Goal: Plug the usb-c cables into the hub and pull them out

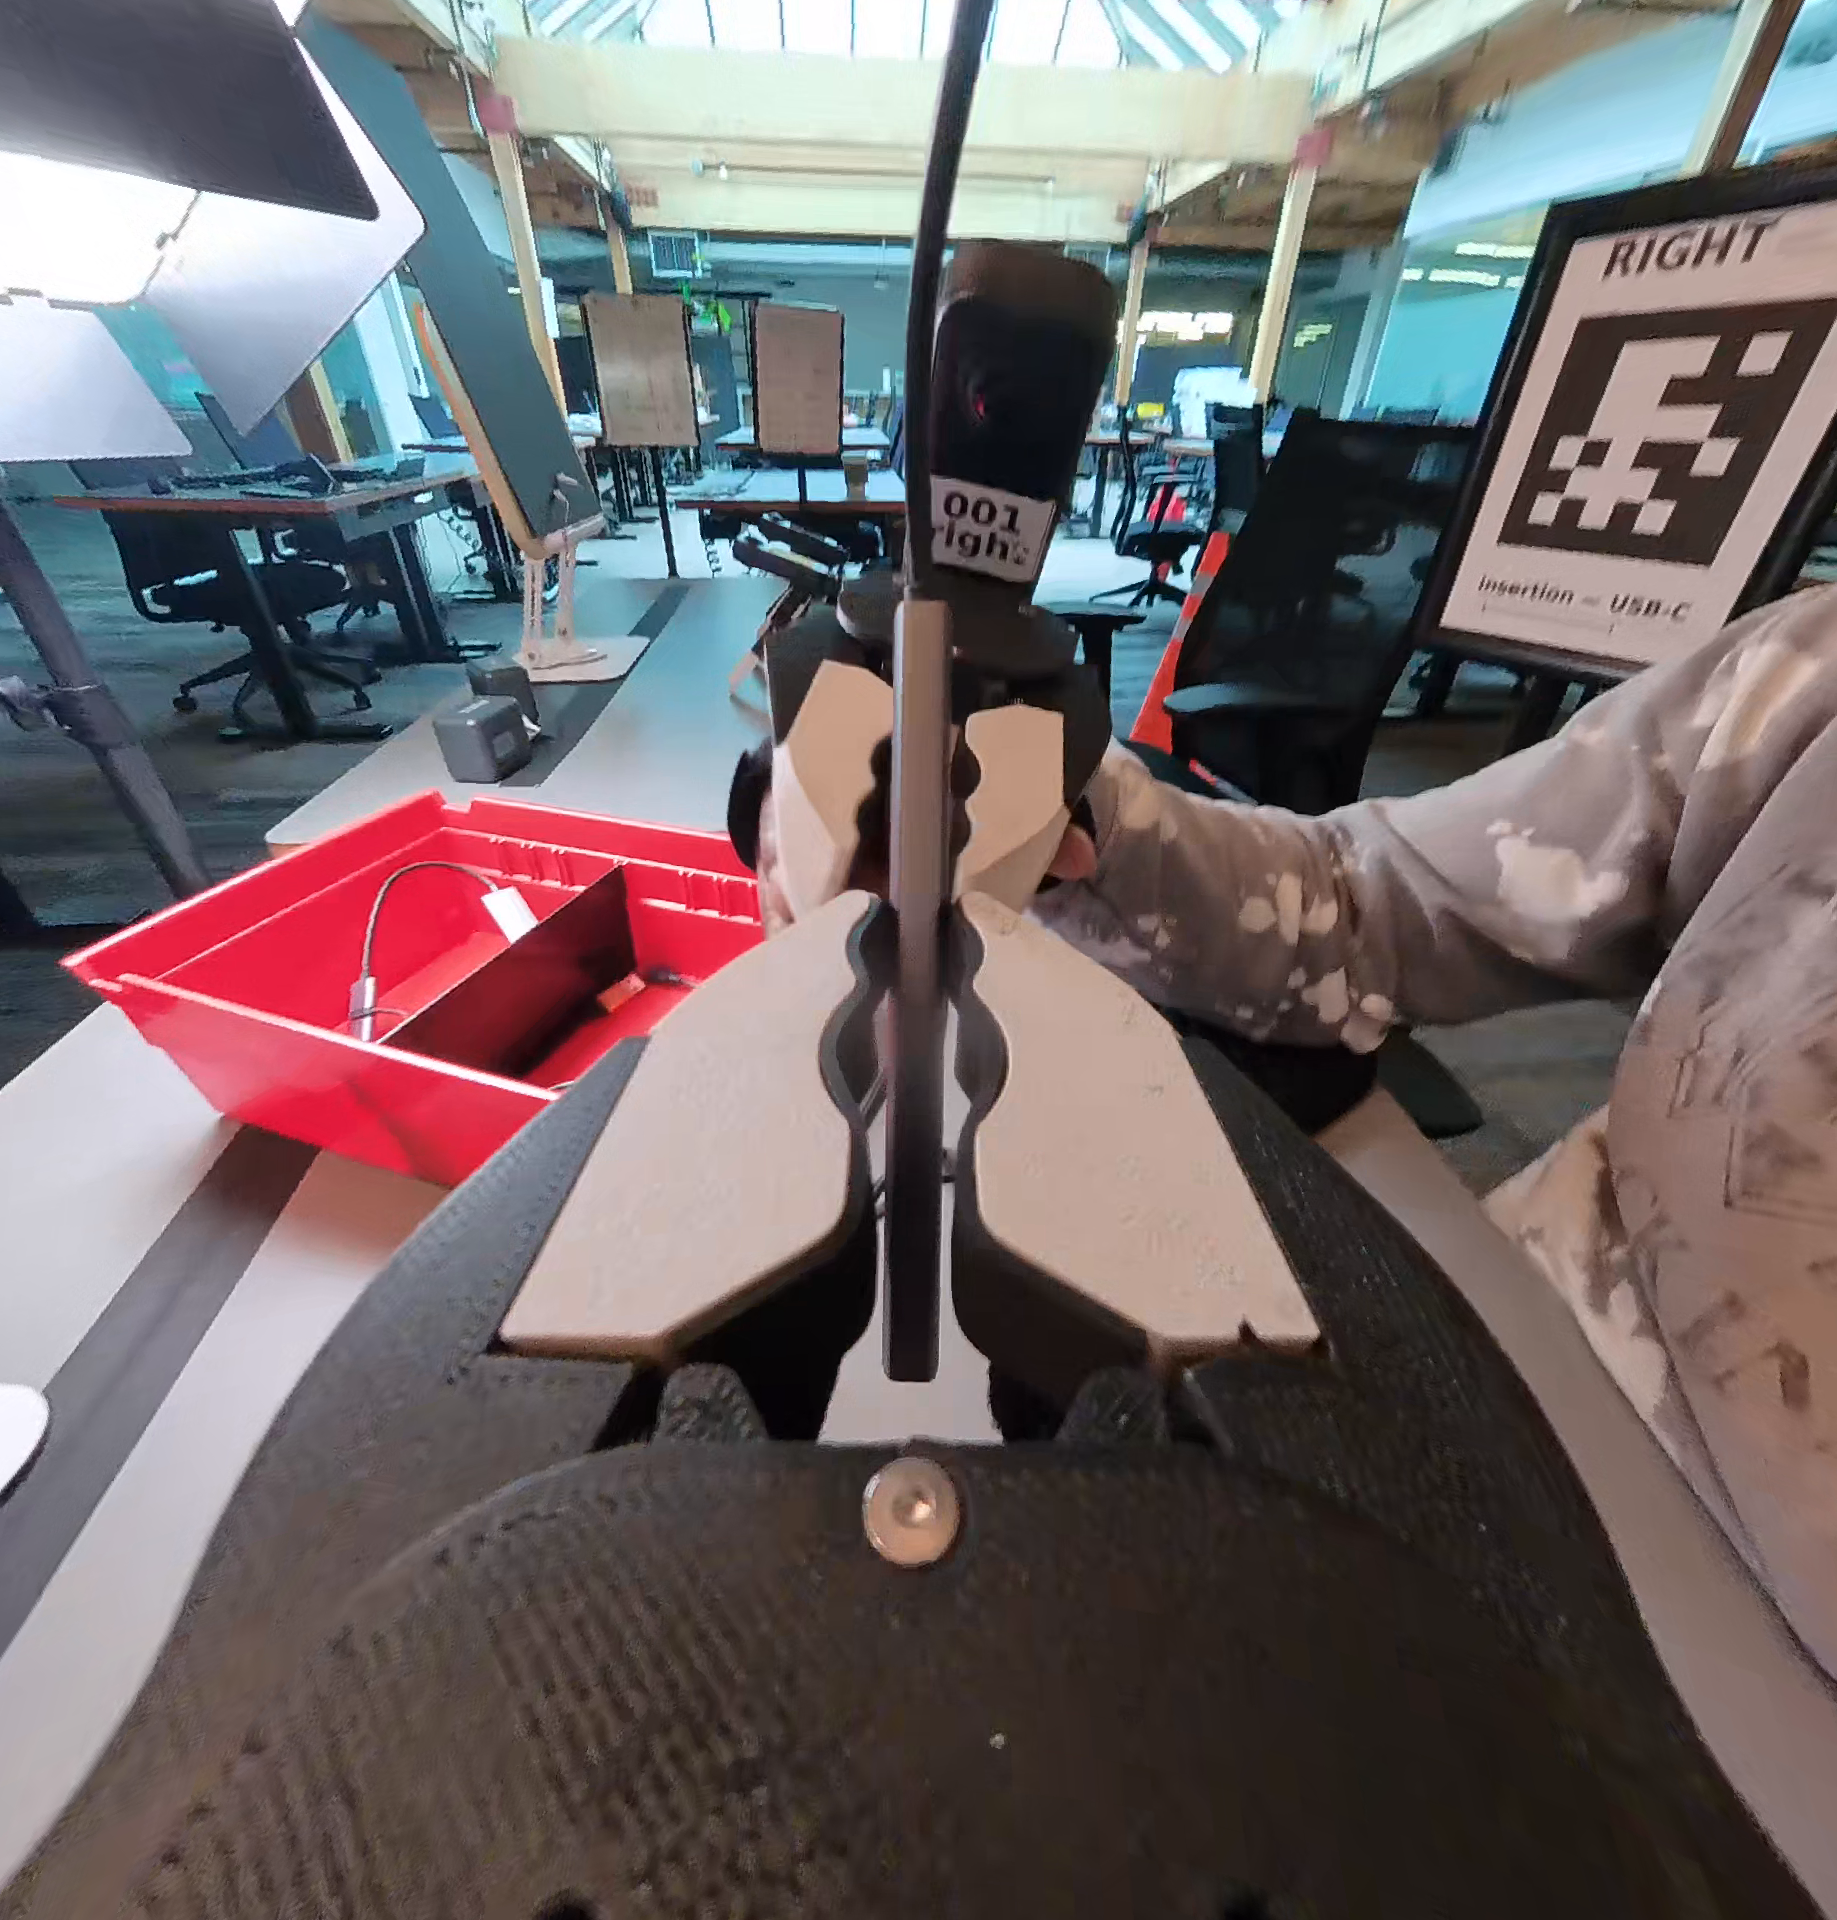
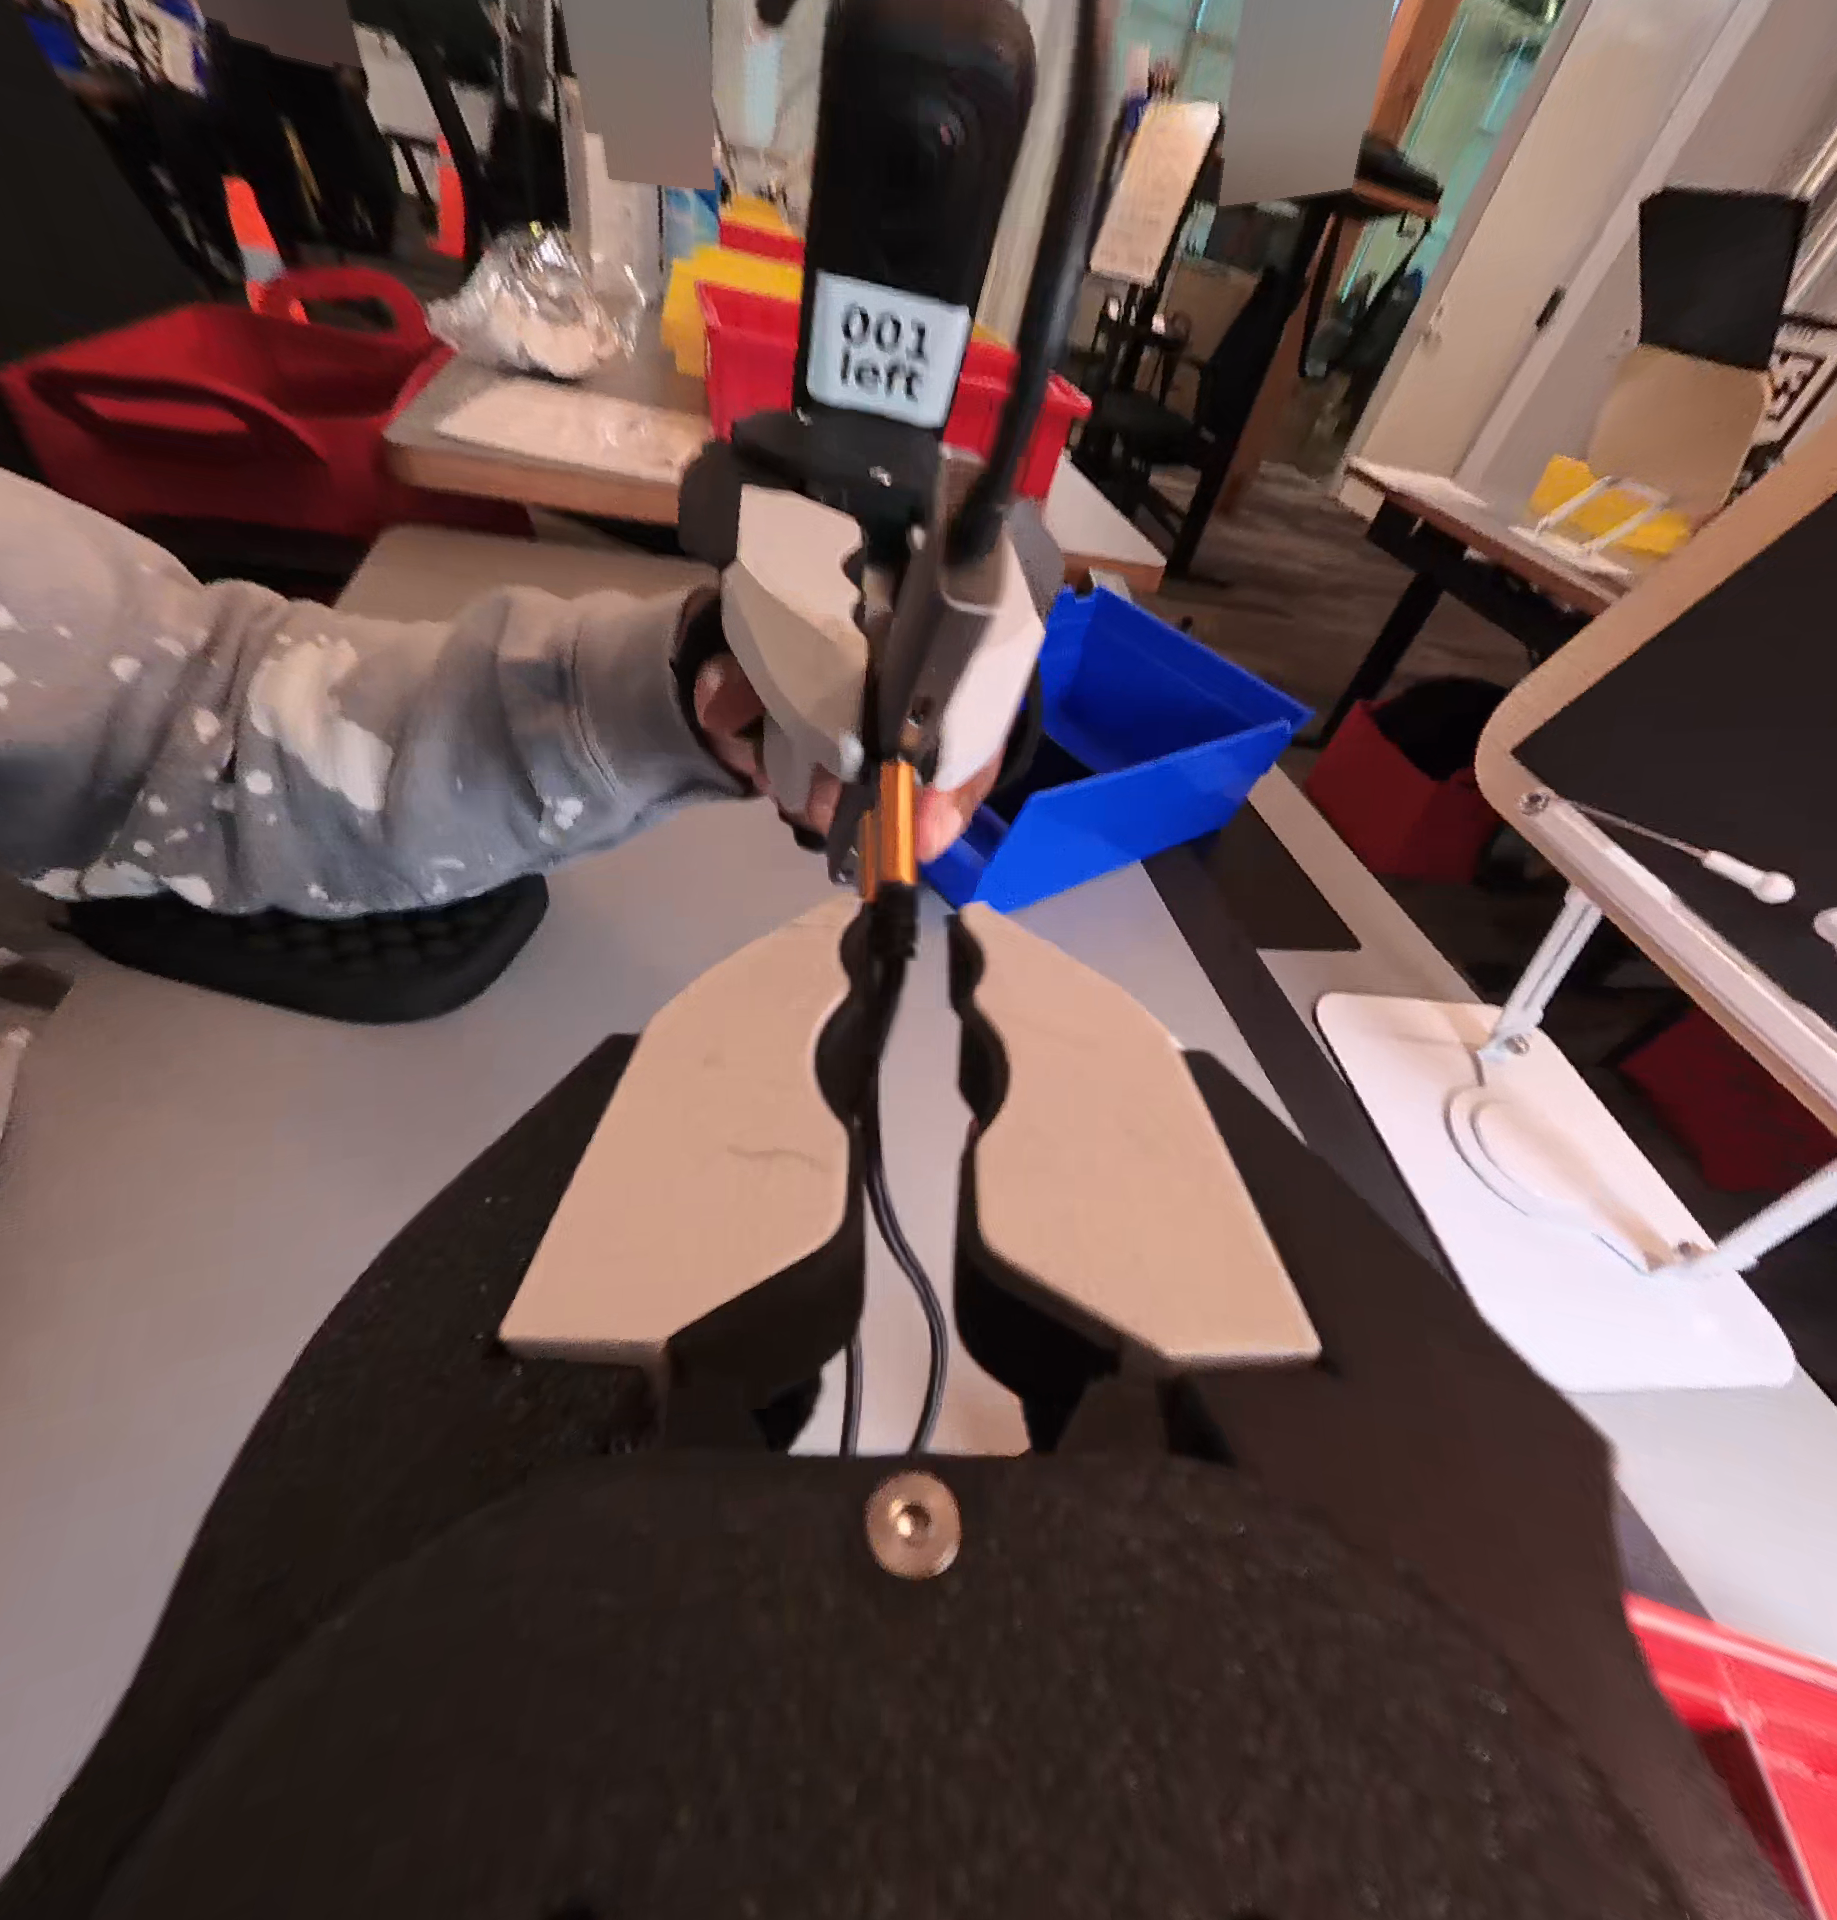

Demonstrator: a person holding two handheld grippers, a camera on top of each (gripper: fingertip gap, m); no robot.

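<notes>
In the left wrist view my left gripper (image 1: 914,920) is shut on the hub (image 1: 914,1143), a thin dark grey slab seen edge-on, held above the table with its black lead running up. My right gripper (image 1: 919,831) faces it from just behind the hub. In the right wrist view the left gripper (image 2: 888,774) holds the hub (image 2: 919,623). An orange USB-C plug (image 2: 886,831) meets the hub's near end. Its black cable (image 2: 878,1174) runs back between the fingers of my right gripper (image 2: 909,920), which stand slightly apart with the cable lying against the left pad.
A red bin (image 1: 270,1029) with a black divider and a grey adapter cable sits on the table to the left. A blue bin (image 2: 1122,769) lies behind the hub. A white lamp base (image 2: 1516,1195) stands right, a black keyboard (image 2: 301,956) left. A person's sleeve (image 1: 1413,914) reaches in. The black keyboard (image 2: 301,956) is about 35 centimeters from both grippers' fingertips.
</notes>
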